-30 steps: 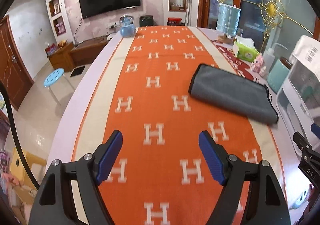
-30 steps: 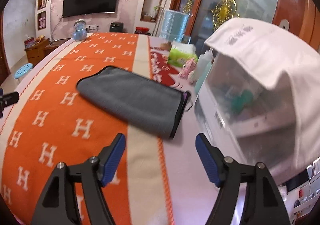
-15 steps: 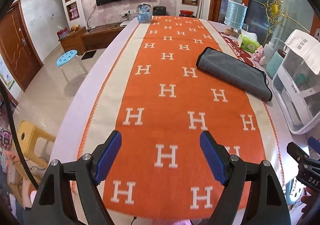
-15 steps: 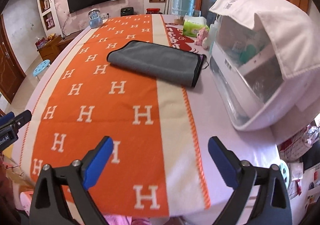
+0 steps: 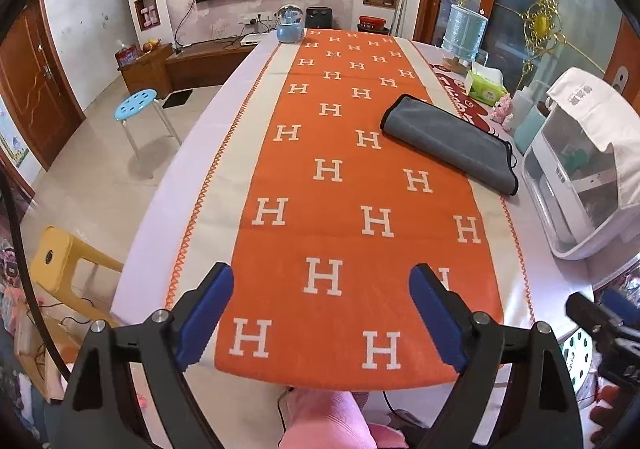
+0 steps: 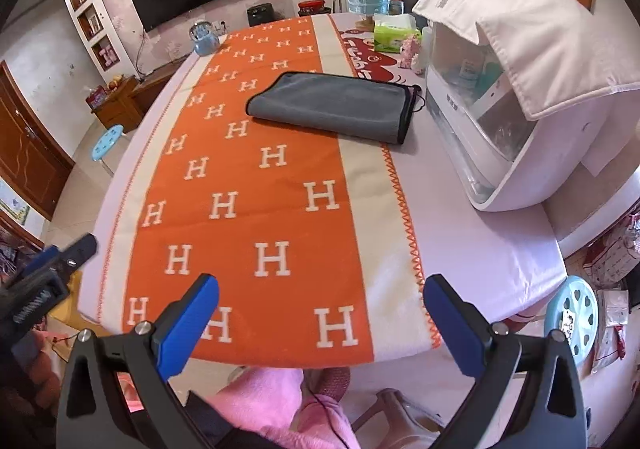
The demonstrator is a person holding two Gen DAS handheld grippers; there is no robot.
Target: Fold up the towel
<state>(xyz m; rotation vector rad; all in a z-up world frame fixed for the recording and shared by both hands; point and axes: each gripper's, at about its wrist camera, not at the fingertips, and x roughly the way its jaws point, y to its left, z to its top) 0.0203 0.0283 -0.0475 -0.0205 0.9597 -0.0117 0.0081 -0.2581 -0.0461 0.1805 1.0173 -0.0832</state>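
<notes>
Your left tool (image 5: pixel 322 285) is spread wide with nothing between its blue pads (image 5: pixel 208 309), and your right tool (image 6: pixel 320 295) is just as wide and just as empty. Both hang over the near edge of the worktop (image 6: pixel 460 233), above the orange runner (image 5: pixel 340 177) with its white H pattern. The grey towel (image 6: pixel 332 105) lies flat and well apart from both tools, toward the far right of the worktop, part on the runner and part on the pale border. It looks already doubled over, with a dark-trimmed edge and a small loop (image 6: pixel 418 99) at the end nearest the white appliance (image 6: pixel 520 89).

If another fold is due, mind three things. That appliance sits near the towel's end, so a wide right tool could knock it. A low pinch could catch the runner along with the towel and drag it. And gripping only the top layer would peel the fold open.
</notes>
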